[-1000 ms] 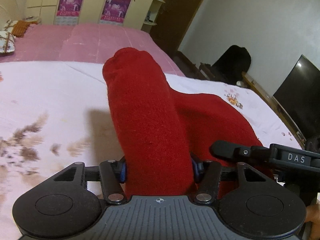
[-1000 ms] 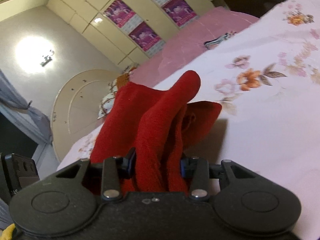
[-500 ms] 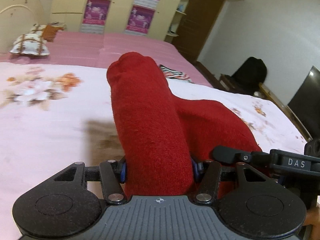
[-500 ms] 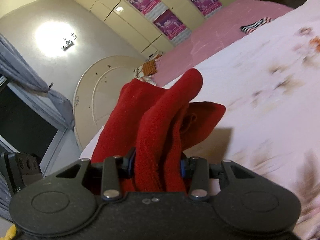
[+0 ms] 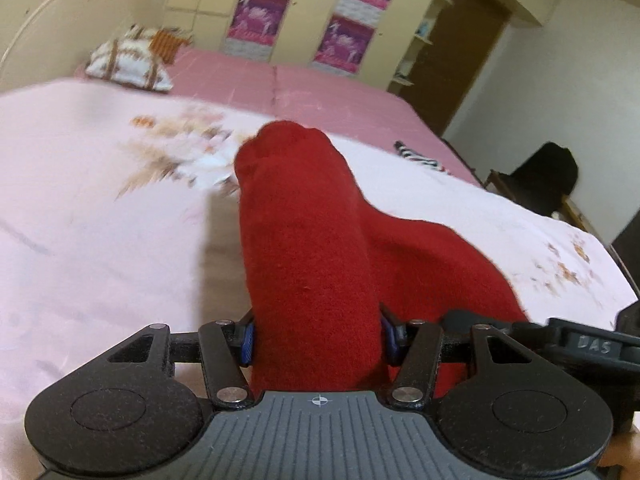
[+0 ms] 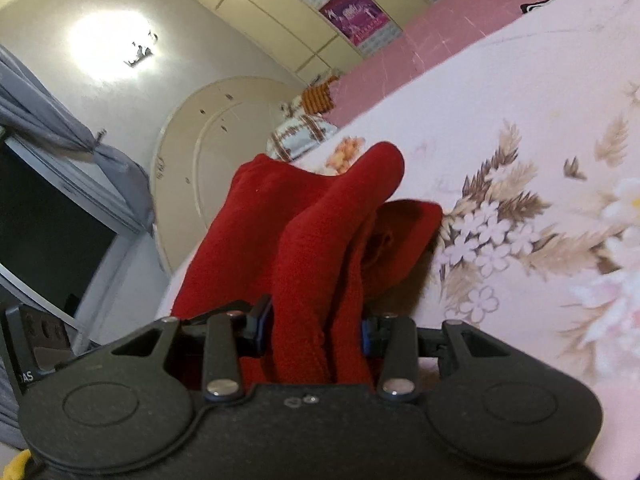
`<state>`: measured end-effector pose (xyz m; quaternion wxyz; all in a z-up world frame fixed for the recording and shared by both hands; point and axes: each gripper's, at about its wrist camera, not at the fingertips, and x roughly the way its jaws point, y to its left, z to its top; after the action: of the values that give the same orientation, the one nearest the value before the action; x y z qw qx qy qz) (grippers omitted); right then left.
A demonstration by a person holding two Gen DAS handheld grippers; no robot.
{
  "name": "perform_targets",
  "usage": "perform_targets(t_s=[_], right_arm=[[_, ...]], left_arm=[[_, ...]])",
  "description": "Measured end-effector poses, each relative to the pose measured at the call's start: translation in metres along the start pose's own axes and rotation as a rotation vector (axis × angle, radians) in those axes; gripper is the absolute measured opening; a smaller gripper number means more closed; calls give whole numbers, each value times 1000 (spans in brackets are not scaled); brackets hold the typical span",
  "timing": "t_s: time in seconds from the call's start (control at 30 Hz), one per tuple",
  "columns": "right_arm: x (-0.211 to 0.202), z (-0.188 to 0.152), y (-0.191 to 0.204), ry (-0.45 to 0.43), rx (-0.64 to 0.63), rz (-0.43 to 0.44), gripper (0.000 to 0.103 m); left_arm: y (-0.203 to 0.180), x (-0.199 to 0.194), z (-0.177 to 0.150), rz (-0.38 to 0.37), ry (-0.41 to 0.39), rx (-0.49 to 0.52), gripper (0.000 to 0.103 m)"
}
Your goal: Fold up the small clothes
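Red fleece garment (image 5: pixel 312 264) stays pinched in my left gripper (image 5: pixel 318 338) and bunched in my right gripper (image 6: pixel 316 330) — both clamped, cloth raised above the pale floral bedsheet (image 5: pixel 100 240). Since a second ago I have carried it sideways; flowers now lie beneath. Folding not begun. Open sheet all round; striped cloth (image 5: pixel 418 156) well apart.
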<state>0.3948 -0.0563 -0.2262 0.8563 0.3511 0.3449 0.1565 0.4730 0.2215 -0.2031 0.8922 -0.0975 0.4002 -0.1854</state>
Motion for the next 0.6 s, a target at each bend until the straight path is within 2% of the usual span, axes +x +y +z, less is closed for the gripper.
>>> perform_targets(t_s=[0.03,0.13,0.2,0.27,0.33,0.43,0.6], right_arm=[[1,-2,-2,3,-9,-16,39],[5,-6,-12,1,-25,-85,44],[5,-9,-15,-8,-38,-113,52],[0,-11,-15,-17,-34,-126,54],[-9,-10,-9,-33,-44,-149,56],[-29,-6,8,-87,-91,-193,54],[-53,-10,39,-123,-214,-211,45]], left_arm=[[12,3,-4,-6,0,-9,57],[23,12,-11,-11,-9,-22,75],[22,14,-12,-12,-13,-1,76],[20,11,-10,-3,-14,-5,76],[17,-5,-10,29,-49,12,76],[13,-30,-8,30,-96,54,76],[3,-53,-22,-2,-89,85,76]])
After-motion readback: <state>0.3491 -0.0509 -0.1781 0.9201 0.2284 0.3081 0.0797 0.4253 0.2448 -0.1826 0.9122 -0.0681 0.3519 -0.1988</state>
